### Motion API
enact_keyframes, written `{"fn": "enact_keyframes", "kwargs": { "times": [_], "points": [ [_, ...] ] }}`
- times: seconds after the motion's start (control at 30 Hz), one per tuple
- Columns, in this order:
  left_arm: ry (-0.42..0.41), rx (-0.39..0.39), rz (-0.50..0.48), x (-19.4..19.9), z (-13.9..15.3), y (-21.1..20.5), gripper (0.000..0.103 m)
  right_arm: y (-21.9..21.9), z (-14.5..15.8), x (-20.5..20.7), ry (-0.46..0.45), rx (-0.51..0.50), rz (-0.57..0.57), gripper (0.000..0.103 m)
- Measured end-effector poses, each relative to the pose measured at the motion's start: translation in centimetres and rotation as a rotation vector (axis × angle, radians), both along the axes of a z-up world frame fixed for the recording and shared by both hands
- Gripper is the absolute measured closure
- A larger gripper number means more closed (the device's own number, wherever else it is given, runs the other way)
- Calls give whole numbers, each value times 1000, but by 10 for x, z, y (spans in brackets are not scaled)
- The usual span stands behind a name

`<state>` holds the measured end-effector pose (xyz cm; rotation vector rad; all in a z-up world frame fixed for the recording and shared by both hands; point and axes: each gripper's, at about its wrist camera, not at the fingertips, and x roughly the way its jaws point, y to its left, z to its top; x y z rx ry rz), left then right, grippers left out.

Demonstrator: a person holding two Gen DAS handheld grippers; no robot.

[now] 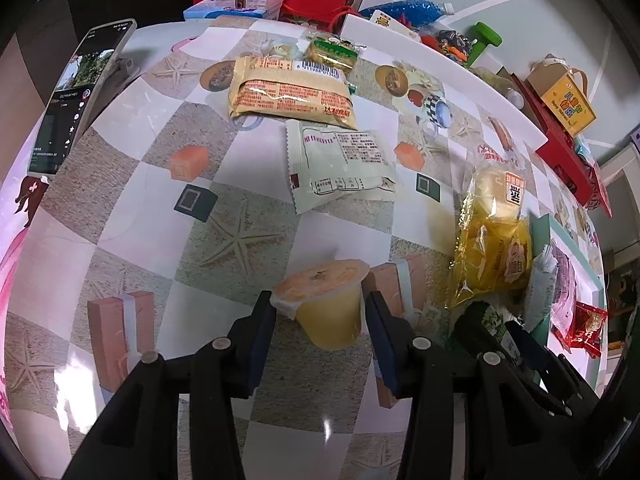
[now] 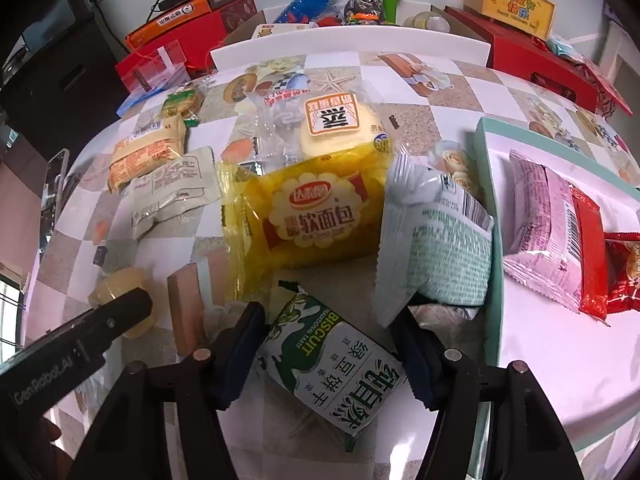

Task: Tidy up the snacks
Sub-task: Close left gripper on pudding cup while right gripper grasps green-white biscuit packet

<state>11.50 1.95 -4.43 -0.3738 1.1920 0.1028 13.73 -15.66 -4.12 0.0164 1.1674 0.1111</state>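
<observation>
Tablecloth, glossy and checkered with printed starfish, spreads under everything. Off to my right lies a flat tray with a mint rim, holding crinkly foil packets. My right tongs sit narrowed around a green-and-white biscuit packet, smooth and rectangular. My left tongs clamp a small, translucent yellow jelly cup, tipped over.

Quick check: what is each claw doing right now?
Left claw: shut on the jelly cup.
Right claw: closed on the green biscuit packet.
</observation>
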Motion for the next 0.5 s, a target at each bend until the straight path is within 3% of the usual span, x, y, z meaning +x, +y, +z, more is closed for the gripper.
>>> {"fn": "enact_keyframes", "kwargs": {
  "times": [0.4, 0.43, 0.5],
  "points": [
    [-30, -2, 12, 8, -2, 0, 55, -1, 1, -4, 4, -5, 6, 37],
    [-33, -3, 11, 9, -2, -1, 62, -1, 1, -4, 5, -6, 6, 37],
    [-35, -11, 6, 9, -2, -1, 64, 0, 2, -5, 7, -11, 9, 37]
  ]
}}
